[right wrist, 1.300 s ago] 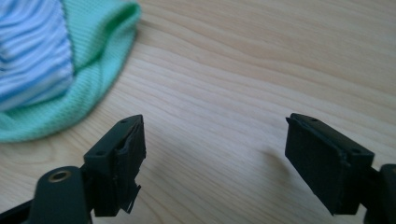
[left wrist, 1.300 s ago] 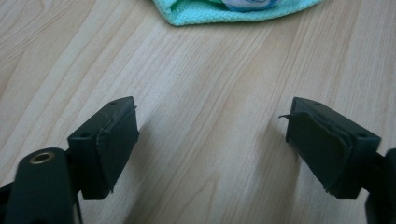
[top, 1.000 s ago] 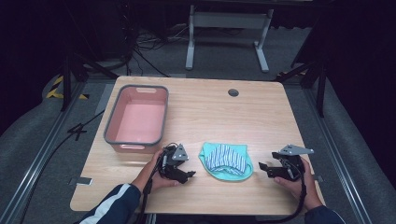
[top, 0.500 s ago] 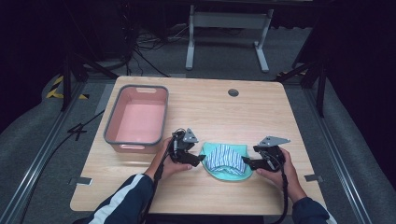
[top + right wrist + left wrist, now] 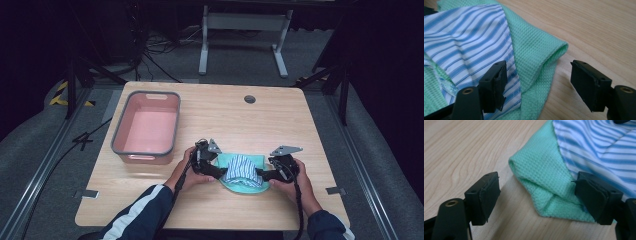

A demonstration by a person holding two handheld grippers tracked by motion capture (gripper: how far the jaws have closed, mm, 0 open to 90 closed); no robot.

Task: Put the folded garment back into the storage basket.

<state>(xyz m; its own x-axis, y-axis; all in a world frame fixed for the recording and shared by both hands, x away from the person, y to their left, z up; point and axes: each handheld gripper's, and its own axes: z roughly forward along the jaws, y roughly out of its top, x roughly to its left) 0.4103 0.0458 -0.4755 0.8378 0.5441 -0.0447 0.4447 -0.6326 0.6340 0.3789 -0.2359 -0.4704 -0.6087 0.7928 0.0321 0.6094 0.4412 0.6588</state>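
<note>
A wooden table [image 5: 310,130] is seen from above, with a person's two sleeved forearms reaching in from the near edge. A small pile of cloth lies near the front middle of the table: a mint-green waffle-weave cloth [image 5: 231,161] underneath, with a blue-and-white striped cloth [image 5: 241,169] bunched on top of it. The left gripper [image 5: 216,173] is held at the pile's left side and the right gripper [image 5: 263,176] at its right side, both pointed inward at the cloth. In the left gripper view, the black fingers [image 5: 485,195] are spread wide apart, having just been opening, with a folded corner of the green cloth lying between them, ungripped. In the right gripper view, the fingers [image 5: 495,83] are likewise spread wide, having just been opening, and a folded green edge and part of the striped cloth lie between them without being pinched. A pink tub [image 5: 120,135] with a grey rim is set well apart at the table's left
</note>
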